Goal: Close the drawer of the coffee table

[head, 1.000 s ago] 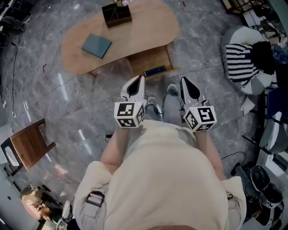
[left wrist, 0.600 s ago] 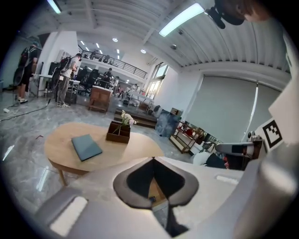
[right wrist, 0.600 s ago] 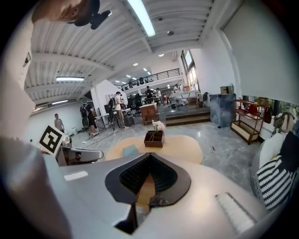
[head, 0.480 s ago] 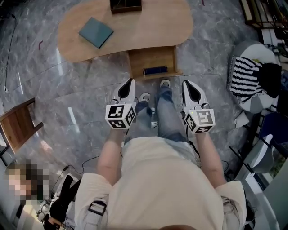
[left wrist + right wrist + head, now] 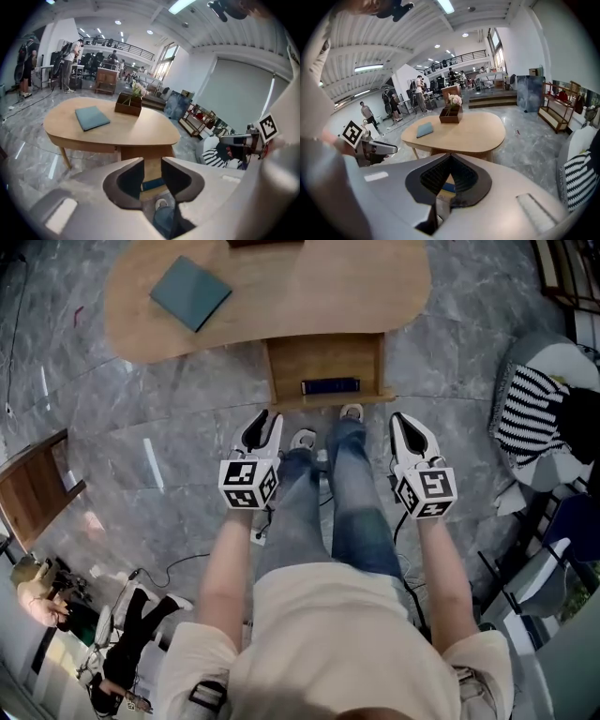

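The left tongs (image 5: 263, 418) are open a little, with a gap between the two jaws, and they have just been opening. They hold nothing. Looking along them, the gap only shows the drawer farther ahead. The right tongs (image 5: 406, 420) are closed tight on nothing, with their dark pads pressed together.

The light wooden drawer (image 5: 326, 364) of the coffee table is pulled out. It sticks out from under the oval wooden tabletop (image 5: 309, 296). It is ahead of both tongs and lines up with the space between them. Neither of the tongs touches it. A flat dark blue thing (image 5: 330, 386) lies inside, at the end nearest the tongs.

The tongs are side by side, one on each side of the person's legs in blue jeans (image 5: 333, 493). Both point forward and down at the drawer's front. I think they are held this way to push that front edge in. A push needs no grip, so closed or nearly closed tongs work well.

A flat teal book (image 5: 190, 293) lies on the tabletop, ahead and to the left of the left tongs. A dark wooden box with flowers (image 5: 130, 104) stands farther back. Both sit on top, so they are not in the drawer's way.

The job looks like it has barely begun.
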`<move>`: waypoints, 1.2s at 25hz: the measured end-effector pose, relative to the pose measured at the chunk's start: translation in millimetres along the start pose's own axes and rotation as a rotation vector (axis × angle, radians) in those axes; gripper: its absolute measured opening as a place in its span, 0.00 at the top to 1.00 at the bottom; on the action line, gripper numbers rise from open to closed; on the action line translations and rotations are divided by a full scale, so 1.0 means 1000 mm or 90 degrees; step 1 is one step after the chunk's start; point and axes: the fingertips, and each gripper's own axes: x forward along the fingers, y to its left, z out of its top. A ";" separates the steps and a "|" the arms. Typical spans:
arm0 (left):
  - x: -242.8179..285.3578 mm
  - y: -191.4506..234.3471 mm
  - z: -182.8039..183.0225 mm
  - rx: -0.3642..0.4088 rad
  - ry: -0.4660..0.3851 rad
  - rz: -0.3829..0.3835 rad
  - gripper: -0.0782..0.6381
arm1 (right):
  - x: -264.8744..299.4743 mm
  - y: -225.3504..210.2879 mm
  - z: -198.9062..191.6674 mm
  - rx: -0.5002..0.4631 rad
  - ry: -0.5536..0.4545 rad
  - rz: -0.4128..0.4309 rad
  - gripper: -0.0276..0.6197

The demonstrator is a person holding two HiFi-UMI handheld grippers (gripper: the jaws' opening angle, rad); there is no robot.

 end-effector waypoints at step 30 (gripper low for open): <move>0.146 0.125 -0.253 0.187 0.336 0.113 0.49 | 0.141 -0.129 -0.259 -0.192 0.320 0.003 0.50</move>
